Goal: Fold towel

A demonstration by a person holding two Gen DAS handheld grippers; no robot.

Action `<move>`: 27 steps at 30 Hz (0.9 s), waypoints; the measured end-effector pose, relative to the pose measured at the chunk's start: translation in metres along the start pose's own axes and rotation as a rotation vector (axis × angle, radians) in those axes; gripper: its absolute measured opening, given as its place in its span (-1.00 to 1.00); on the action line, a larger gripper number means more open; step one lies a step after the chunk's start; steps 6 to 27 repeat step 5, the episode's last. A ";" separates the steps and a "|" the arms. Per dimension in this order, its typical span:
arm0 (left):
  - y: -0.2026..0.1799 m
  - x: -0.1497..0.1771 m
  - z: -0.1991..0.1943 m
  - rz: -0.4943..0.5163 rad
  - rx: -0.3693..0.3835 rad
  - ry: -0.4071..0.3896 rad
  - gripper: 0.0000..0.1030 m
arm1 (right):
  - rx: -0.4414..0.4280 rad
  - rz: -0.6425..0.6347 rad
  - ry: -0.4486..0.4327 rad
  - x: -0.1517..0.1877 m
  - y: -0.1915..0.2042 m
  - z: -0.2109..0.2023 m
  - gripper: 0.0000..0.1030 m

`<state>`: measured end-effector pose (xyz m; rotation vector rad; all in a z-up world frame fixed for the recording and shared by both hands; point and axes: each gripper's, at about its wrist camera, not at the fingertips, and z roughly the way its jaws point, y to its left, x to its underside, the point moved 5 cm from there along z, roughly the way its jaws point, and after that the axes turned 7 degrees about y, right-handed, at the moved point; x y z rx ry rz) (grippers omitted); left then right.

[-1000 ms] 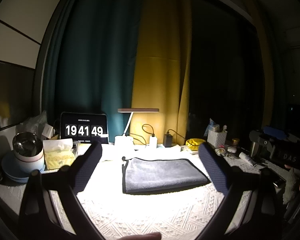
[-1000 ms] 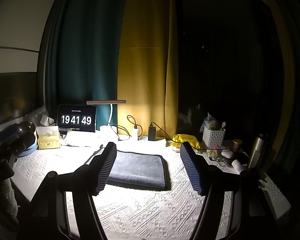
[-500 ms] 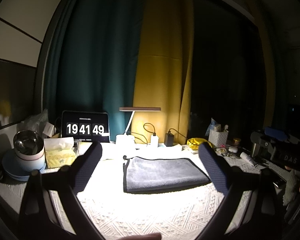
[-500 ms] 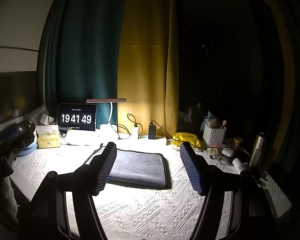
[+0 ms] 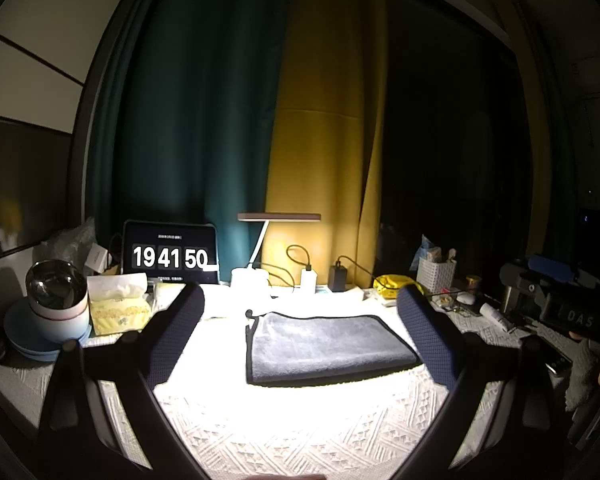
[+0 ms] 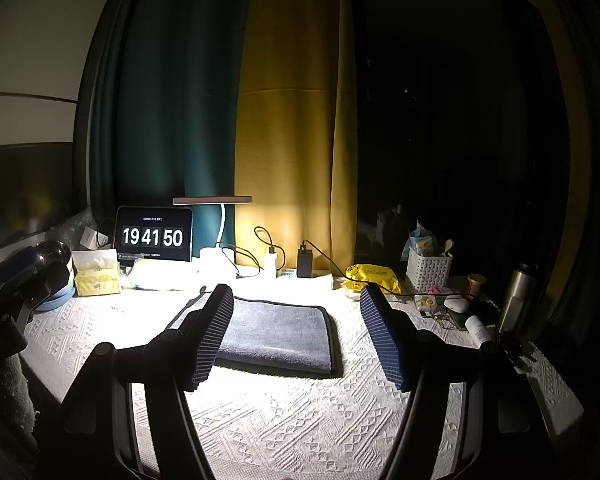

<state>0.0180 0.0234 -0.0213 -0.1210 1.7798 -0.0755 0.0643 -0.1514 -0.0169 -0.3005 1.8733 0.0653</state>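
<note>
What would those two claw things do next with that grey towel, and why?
Probably lower both toward the towel's near edge to pinch it. Both the left gripper and right gripper hang open above the white tablecloth, touching nothing, while the towel lies flat, apparently already folded once. A further fold seems to need an edge gripped first.
</note>
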 end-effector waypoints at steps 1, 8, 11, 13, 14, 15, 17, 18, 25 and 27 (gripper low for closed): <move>0.000 0.000 0.000 0.001 0.001 0.000 0.90 | 0.000 0.000 0.000 0.000 0.000 0.000 0.34; 0.001 0.002 0.002 -0.003 0.003 0.008 0.90 | -0.001 0.000 0.004 0.001 0.000 0.002 0.34; 0.001 0.002 0.002 -0.003 0.003 0.008 0.90 | -0.001 0.000 0.004 0.001 0.000 0.002 0.34; 0.001 0.002 0.002 -0.003 0.003 0.008 0.90 | -0.001 0.000 0.004 0.001 0.000 0.002 0.34; 0.001 0.002 0.002 -0.003 0.003 0.008 0.90 | -0.001 0.000 0.004 0.001 0.000 0.002 0.34; 0.001 0.002 0.002 -0.003 0.003 0.008 0.90 | -0.001 0.000 0.004 0.001 0.000 0.002 0.34; 0.001 0.002 0.002 -0.003 0.003 0.008 0.90 | -0.001 0.000 0.004 0.001 0.000 0.002 0.34; 0.001 0.002 0.002 -0.003 0.003 0.008 0.90 | -0.001 0.000 0.004 0.001 0.000 0.002 0.34; 0.001 0.002 0.002 -0.003 0.003 0.008 0.90 | -0.001 0.000 0.004 0.001 0.000 0.002 0.34; 0.001 0.002 0.002 -0.003 0.003 0.008 0.90 | -0.001 0.000 0.004 0.001 0.000 0.002 0.34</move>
